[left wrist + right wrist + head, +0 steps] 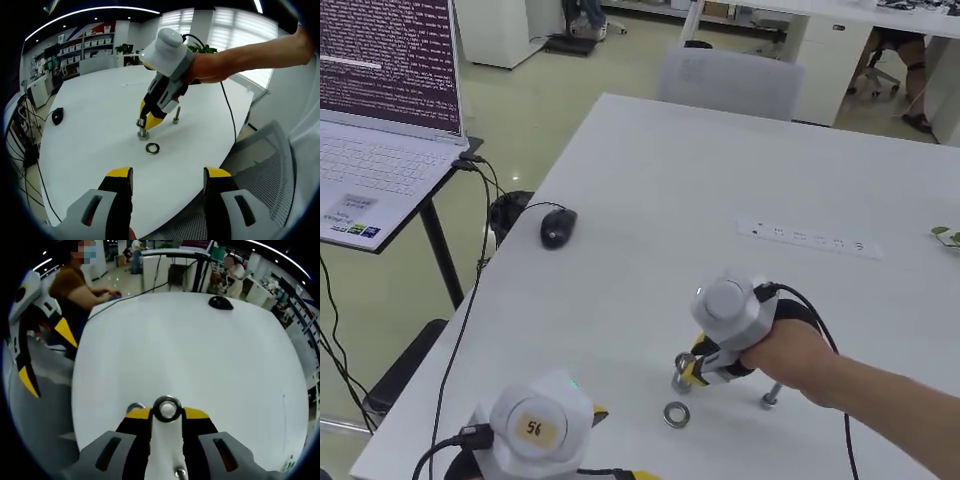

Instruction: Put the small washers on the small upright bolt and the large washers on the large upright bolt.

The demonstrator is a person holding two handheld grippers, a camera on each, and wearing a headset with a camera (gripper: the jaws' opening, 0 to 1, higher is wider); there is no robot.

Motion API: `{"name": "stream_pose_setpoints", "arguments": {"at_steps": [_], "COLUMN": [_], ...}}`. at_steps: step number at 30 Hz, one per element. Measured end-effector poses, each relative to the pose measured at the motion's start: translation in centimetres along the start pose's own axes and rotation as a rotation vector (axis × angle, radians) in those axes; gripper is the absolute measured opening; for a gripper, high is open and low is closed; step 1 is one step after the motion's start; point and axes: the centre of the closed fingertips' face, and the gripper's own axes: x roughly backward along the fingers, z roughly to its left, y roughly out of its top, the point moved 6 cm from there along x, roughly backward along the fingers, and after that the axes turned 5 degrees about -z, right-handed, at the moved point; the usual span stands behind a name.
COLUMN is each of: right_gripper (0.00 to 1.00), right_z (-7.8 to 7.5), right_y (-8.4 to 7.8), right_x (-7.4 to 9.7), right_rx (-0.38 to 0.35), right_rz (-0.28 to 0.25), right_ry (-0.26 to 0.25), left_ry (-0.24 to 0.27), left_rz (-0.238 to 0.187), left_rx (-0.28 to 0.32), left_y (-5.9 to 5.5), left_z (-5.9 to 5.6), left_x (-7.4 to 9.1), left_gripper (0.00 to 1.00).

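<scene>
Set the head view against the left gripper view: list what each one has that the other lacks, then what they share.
Head view's own: the laptop and power strip. Left gripper view's own: the mesh chair, wall shelves and window blinds. Shared: the right hand-held gripper at the large bolt, the small bolt, the loose washer, the mouse, the left hand-held gripper.

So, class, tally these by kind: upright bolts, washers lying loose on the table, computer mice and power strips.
Upright bolts: 2, the large bolt and the small bolt
Loose washer: 1
Computer mouse: 1
Power strip: 1
Total: 5
</scene>
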Motion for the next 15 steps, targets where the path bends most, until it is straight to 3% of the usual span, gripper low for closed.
{"name": "stream_pose_setpoints", "arguments": {"at_steps": [15], "right_gripper": [0.24], "right_z": [0.1], "right_y": [-1.3], "right_x": [-2.6], "right_rx": [-0.045], "right_rz": [0.039], "right_ry": [0.012], "left_ry": [0.01], "left_rz": [0.003], "left_rx": [0.009], "left_y": [-0.3], "left_z": [0.2], "left_x": [0.4], "left_gripper": [0.56]}}
